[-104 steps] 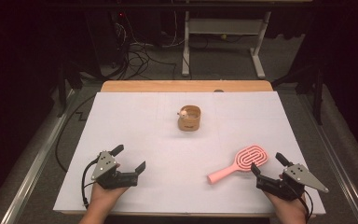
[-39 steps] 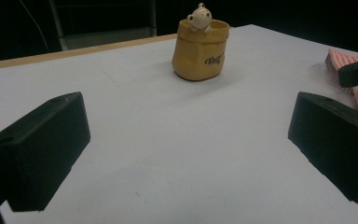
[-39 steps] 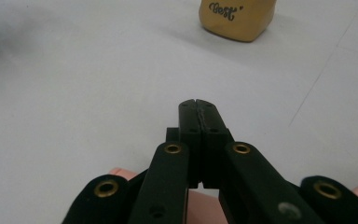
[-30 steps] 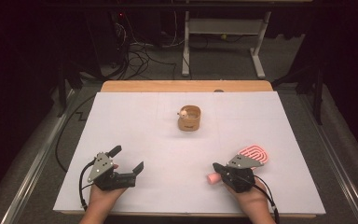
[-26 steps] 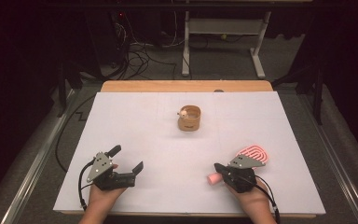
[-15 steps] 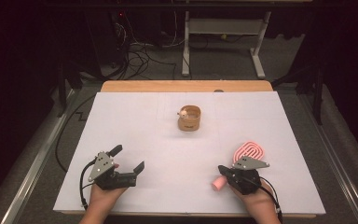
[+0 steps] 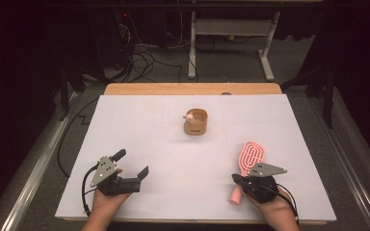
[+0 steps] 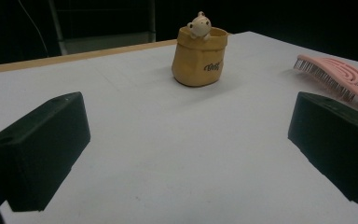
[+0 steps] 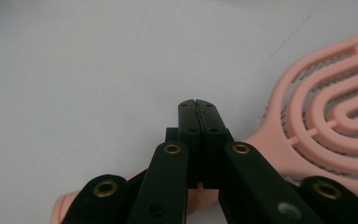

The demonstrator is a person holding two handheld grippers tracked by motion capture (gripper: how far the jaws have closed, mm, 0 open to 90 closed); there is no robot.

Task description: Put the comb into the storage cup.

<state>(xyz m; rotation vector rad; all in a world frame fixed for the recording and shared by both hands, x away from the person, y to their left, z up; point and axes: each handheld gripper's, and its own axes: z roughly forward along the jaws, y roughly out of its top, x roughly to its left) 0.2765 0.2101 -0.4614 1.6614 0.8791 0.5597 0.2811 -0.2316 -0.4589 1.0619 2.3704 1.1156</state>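
Note:
A pink hairbrush (image 7: pixel 250 155) lies on the white table cover, head pointing away from me, handle end near the front edge. My right gripper (image 7: pixel 236 178) rests across its handle with the jaws pressed together, nothing between them. In the right gripper view the shut tips (image 9: pixel 198 105) sit just over the handle of the brush (image 9: pixel 335 116). At the front left my left gripper (image 7: pixel 132 163) stands open and holds nothing. A small tan pot with a figurine (image 7: pixel 196 122) stands mid-table. The left gripper view looks between its open jaws (image 8: pixel 186 154) at the pot (image 8: pixel 199 56) and brush (image 8: pixel 326 77).
The white sheet (image 7: pixel 139 125) covers the table, with a wooden strip (image 7: pixel 192 88) along the far edge. Beyond it are a dark floor, cables and a metal stand (image 7: pixel 226 29). Grey rails run along both sides.
My right gripper moved left onto the brush handle, shut. The brush turned from a diagonal lie to nearly straight away from me and slid toward the front. The left gripper stayed put.

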